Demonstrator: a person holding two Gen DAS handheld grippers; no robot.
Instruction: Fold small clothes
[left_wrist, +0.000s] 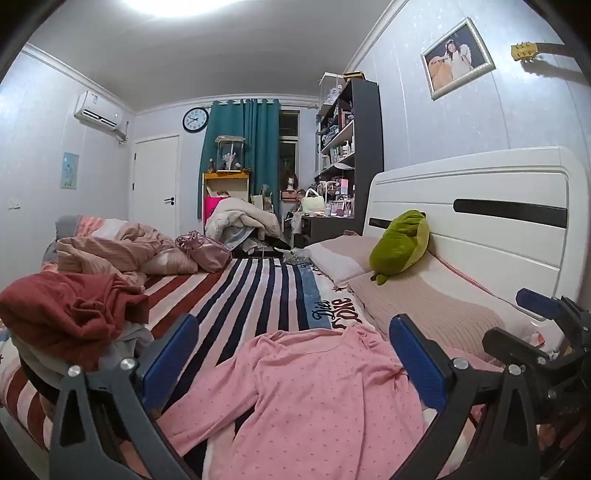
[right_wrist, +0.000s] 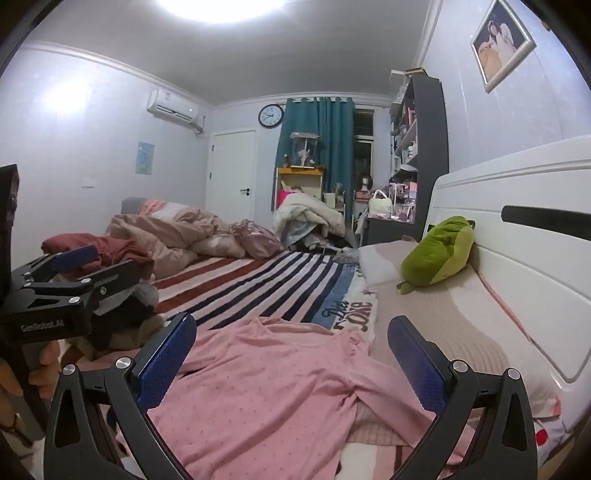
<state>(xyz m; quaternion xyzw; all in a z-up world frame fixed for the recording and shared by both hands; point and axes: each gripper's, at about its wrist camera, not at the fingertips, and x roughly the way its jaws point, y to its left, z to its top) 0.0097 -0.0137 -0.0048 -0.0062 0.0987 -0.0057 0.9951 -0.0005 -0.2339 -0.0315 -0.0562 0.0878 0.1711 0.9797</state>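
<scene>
One pink top (left_wrist: 314, 391) lies on one striped bed (left_wrist: 251, 291). There are one green plush toy (left_wrist: 400, 242), two pillows (left_wrist: 424, 299), one red garment (left_wrist: 70, 306), one wall clock (left_wrist: 195, 119) and one framed picture (left_wrist: 457, 57).

green plush toy (left_wrist: 400, 242) leans on white headboard (left_wrist: 480, 206) ahead of me; striped blanket (left_wrist: 243, 295) covers bed; wall clock (left_wrist: 195, 119) beside teal curtain (left_wrist: 242, 155); air conditioner (left_wrist: 99, 112) high on left wall above white door (left_wrist: 157, 182); framed picture (left_wrist: 457, 57) above headboard; dark shelf unit (left_wrist: 354, 147) crowded with small items
</scene>
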